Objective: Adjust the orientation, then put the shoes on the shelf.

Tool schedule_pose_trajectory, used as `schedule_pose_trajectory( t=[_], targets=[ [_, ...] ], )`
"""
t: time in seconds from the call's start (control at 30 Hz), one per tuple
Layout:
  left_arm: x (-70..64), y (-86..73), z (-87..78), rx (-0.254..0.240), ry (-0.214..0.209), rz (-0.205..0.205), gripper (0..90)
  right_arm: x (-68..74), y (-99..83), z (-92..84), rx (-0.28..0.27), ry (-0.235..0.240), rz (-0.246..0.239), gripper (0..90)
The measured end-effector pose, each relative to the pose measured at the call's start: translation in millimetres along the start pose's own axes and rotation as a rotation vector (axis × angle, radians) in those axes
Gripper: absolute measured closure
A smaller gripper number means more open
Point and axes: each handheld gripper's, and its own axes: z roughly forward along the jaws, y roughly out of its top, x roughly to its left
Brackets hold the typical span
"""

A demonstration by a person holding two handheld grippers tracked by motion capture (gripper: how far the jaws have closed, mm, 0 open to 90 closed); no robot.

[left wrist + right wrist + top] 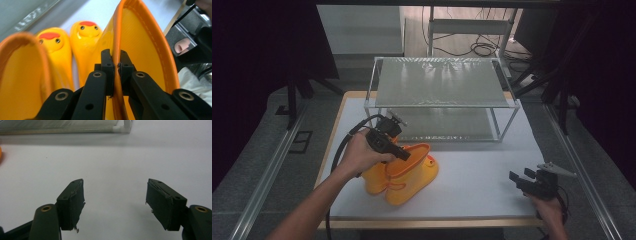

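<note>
Left gripper (115,65) (clamped), two boots (404,175)

Dim, dark-edged room; soft overhead light glares off the shelf rack's (437,82) top panel, with blurred boots (85,45) close-up.

Two yellow rubber boots (404,175) stand on the table (482,175), each with one duck face on its toe, so two duck faces (86,28) in all. There is one two-tier shelf rack (442,95) with two shelves. Two grippers are present, a left gripper (404,155) and a right gripper (519,179), each with two jaws.
</note>
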Motion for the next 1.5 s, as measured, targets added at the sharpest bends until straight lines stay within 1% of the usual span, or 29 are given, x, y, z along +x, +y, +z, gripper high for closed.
schedule_pose_trajectory(
  t=[0.03,0.07,0.1,0.17,0.2,0.33,0.37,0.47,0.5,0.6,0.77,0.83,1.0,1.07,1.1,1.13,1.2,1.5],
  targets=[
    [1.8,-5.3,-0.8,0.007,0.012,0.004,86.1,-0.5,-0.3,0.6,0.000,-0.001,-0.001,30.3],
    [1.8,-5.3,-0.8,0.007,0.012,0.004,85.9,-0.5,-0.3,0.6,0.000,-0.001,-0.001,30.3],
    [4.1,-9.8,-1.9,0.012,0.020,0.011,85.8,-0.5,-0.6,1.1,0.005,-0.001,-0.002,30.3],
    [4.5,-11.9,-1.9,0.008,0.020,0.005,85.5,0.0,-0.8,1.6,0.004,0.001,-0.001,30.3],
    [5.6,-14.6,-1.5,0.013,0.019,0.007,84.8,0.9,-0.6,1.6,0.004,0.002,-0.006,30.2],
    [5.3,-16.9,-1.8,0.016,0.022,0.006,81.6,1.8,-0.2,1.1,0.007,0.002,-0.008,30.3],
    [5.5,-17.6,-2.0,0.020,0.016,0.000,76.0,1.7,-0.4,1.3,0.008,0.002,-0.009,30.3],
    [5.8,-17.7,-3.1,0.017,0.019,0.000,67.2,1.2,-0.6,1.5,0.005,0.001,-0.007,30.3],
    [6.1,-17.1,-6.3,-0.005,0.009,-0.003,64.4,1.1,-0.5,1.3,0.003,0.001,-0.006,30.3],
    [4.7,-15.6,-12.0,-0.034,0.010,-0.004,60.3,0.4,-0.2,0.5,0.003,0.000,-0.005,30.2],
    [3.1,-13.8,-17.8,-0.052,-0.022,0.000,55.6,0.1,-0.4,0.8,0.005,0.000,-0.005,30.2],
    [2.7,-13.6,-18.9,-0.057,-0.026,0.001,53.9,0.1,-0.4,0.9,0.006,0.001,-0.005,30.2],
    [2.6,-14.1,-30.8,-0.093,-0.047,0.000,50.3,-0.7,-0.3,0.6,0.005,-0.001,-0.003,30.0],
    [2.9,-14.8,-36.1,-0.105,-0.048,0.002,48.8,-0.9,-0.3,0.4,0.011,-0.001,-0.004,30.0],
    [2.9,-14.8,-36.1,-0.105,-0.048,0.002,48.2,-0.9,-0.3,0.4,0.011,-0.001,-0.004,30.0],
    [3.4,-15.5,-40.7,-0.111,-0.046,-0.001,47.4,-0.7,-0.4,0.7,0.011,-0.001,-0.004,30.0],
    [4.5,-16.4,-44.0,-0.115,-0.045,-0.004,46.4,-0.3,-0.7,1.4,0.007,-0.001,0.000,29.9],
    [11.8,-23.2,-50.2,-0.114,-0.018,-0.021,43.4,-0.4,-1.3,1.8,0.022,-0.001,-0.003,29.7]
  ],
)
